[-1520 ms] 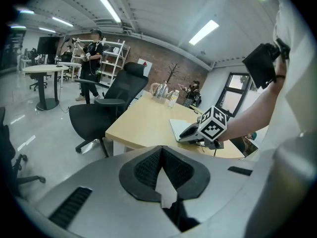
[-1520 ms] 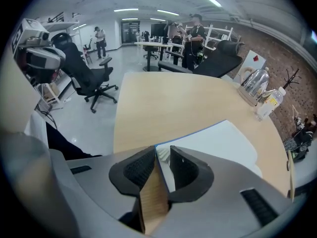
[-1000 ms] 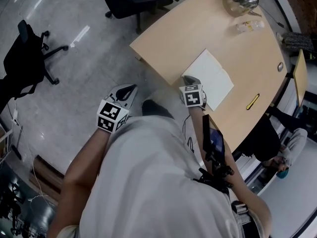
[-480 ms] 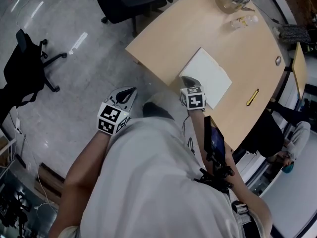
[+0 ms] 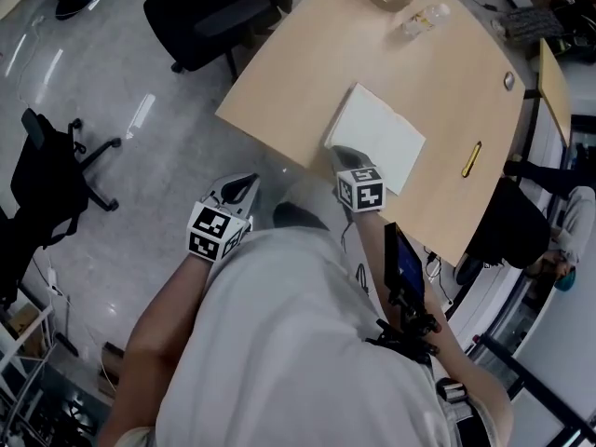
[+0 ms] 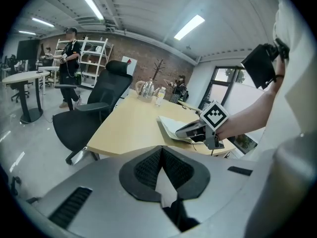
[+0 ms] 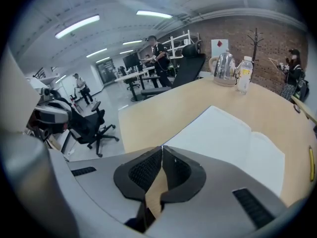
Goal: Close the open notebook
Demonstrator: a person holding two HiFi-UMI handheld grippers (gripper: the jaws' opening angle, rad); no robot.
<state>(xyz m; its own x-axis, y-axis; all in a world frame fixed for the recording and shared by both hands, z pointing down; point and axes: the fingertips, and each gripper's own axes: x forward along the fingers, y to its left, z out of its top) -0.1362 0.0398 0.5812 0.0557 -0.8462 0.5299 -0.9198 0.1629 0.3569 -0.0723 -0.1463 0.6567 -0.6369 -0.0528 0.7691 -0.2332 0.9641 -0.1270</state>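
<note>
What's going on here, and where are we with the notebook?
A person stands at the wooden table with a hand-held gripper in each hand. The white notebook lies open and flat on the table, not yet closed. The right hand-held gripper is at the notebook's near edge with its jaws together on nothing; contact with the page cannot be told. The left hand-held gripper hangs off the table over the floor, also shut and empty.

Right tongs (image 5: 338, 150) hide part of the near edge of the notebook (image 5: 380, 136)
</note>
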